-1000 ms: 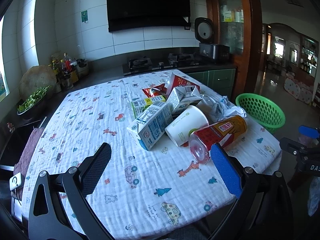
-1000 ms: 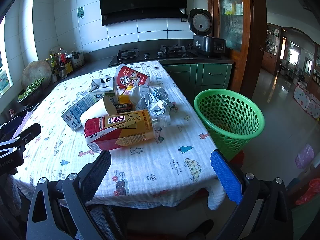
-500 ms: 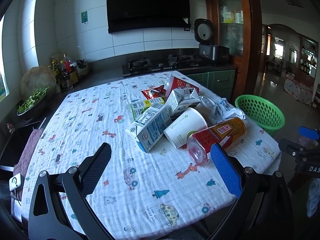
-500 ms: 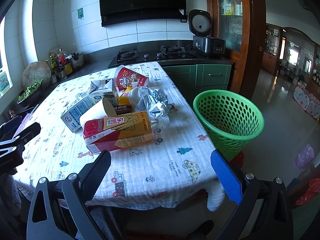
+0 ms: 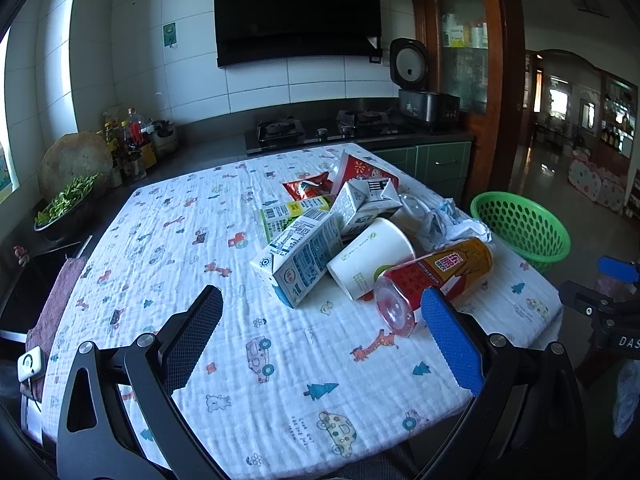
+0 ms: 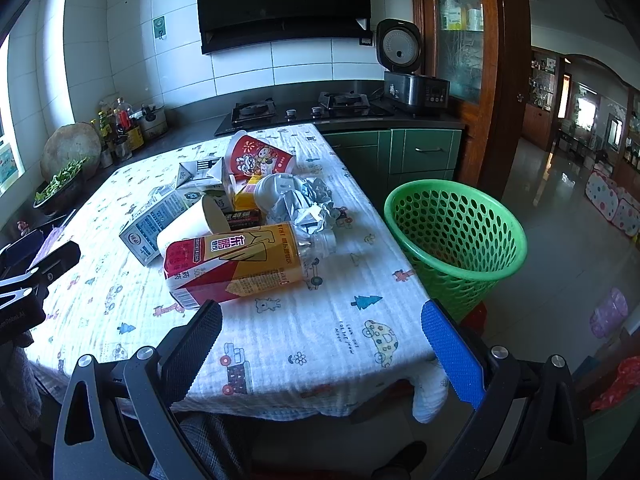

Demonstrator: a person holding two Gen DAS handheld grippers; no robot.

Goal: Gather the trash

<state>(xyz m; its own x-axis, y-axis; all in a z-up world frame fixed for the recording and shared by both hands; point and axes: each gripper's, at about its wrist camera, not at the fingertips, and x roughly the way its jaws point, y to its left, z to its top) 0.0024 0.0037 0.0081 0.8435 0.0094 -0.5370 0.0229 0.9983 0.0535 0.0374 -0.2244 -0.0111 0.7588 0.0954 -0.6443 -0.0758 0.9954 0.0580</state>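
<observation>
A heap of trash lies on the printed tablecloth (image 5: 192,248): a blue-and-white milk carton (image 5: 300,256), a white paper cup (image 5: 370,262) on its side, a red-and-yellow plastic bottle (image 5: 436,276) (image 6: 236,266), crumpled foil (image 6: 304,208), a red paper cup (image 6: 260,158) and smaller cartons. A green mesh basket (image 6: 456,236) (image 5: 520,226) stands on the floor off the table's right edge. My left gripper (image 5: 320,340) hangs open over the near cloth, short of the bottle. My right gripper (image 6: 320,348) is open above the table's front edge, nothing between its fingers.
Behind the table runs a dark counter with a gas hob (image 5: 320,130), a rice cooker (image 6: 400,48), jars and a bowl of greens (image 5: 66,200). A wooden cabinet (image 6: 480,40) stands at the right. Tiled floor opens beyond the basket. A person's trousered legs (image 6: 212,444) show under the table edge.
Both grippers have drifted slightly; the trash pile sits a touch further away in both views. Nothing was grasped, and both stay open.
</observation>
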